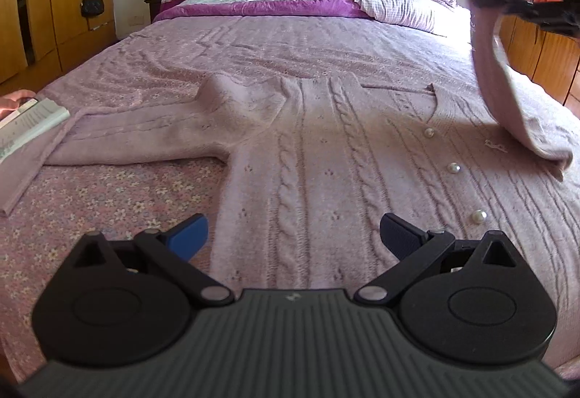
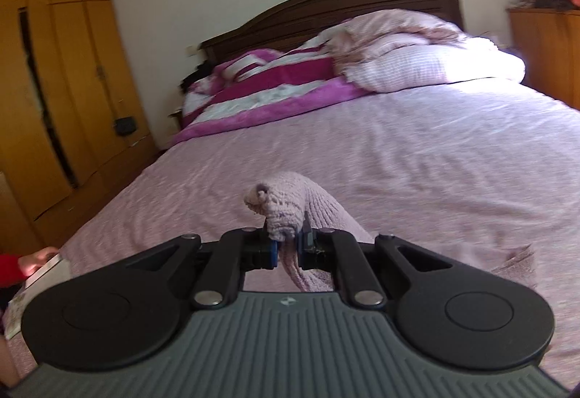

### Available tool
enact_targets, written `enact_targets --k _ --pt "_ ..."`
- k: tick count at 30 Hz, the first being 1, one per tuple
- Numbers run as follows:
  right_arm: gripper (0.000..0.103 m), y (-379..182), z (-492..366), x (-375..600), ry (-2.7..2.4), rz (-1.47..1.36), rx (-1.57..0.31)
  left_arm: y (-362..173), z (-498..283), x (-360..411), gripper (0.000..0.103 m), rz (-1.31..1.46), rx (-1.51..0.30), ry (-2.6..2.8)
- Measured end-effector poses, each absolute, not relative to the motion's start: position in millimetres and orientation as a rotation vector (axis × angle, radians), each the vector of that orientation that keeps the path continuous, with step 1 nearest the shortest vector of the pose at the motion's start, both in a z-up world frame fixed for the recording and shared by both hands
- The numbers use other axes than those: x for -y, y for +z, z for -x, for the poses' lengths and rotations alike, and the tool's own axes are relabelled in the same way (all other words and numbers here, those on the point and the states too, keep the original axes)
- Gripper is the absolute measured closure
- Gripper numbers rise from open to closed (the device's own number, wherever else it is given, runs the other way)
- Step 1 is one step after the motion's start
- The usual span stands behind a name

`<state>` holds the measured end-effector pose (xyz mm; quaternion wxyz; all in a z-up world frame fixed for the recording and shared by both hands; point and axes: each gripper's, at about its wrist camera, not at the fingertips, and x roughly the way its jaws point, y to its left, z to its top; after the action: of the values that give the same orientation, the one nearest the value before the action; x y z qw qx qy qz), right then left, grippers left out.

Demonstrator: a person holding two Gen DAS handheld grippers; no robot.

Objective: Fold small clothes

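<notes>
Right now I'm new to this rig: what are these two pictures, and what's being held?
No robot arm here: a person carries one hand-held gripper in each hand, each with a fisheye camera looking along its fingers. The left camera view shows the left hand-held gripper open and empty above a pink knitted cardigan spread on the bed. The right camera view shows the right hand-held gripper shut on the cardigan's sleeve, lifted off the bed. In the left view, that lifted sleeve appears at upper right.
</notes>
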<state>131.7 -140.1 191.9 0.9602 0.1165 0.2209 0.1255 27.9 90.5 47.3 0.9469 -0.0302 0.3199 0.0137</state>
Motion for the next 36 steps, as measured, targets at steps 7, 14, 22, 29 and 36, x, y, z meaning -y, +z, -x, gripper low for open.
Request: enact_targets --k 7,14,22,29,36 --pt "0.093 157 -151 77 0.334 -0.267 -0.523 44 -29 -105 0.0 0.065 -0.66 0.052" --pt "0.093 106 -175 46 0.344 -0.295 -0.645 45 -34 -116 0.0 0.061 -0.657 0.066" --pt "0.055 72 -184 37 0.385 -0.235 -0.697 43 -55 -126 0.0 0.076 -0.663 0.09" --pt "0.027 88 -142 67 0.358 -0.073 -0.623 51 -77 -129 0.0 0.123 -0.652 0.033" --pt "0.027 80 -98 146 0.267 -0.079 -0.615 58 -111 -114 0.0 0.175 -0.641 -0.039"
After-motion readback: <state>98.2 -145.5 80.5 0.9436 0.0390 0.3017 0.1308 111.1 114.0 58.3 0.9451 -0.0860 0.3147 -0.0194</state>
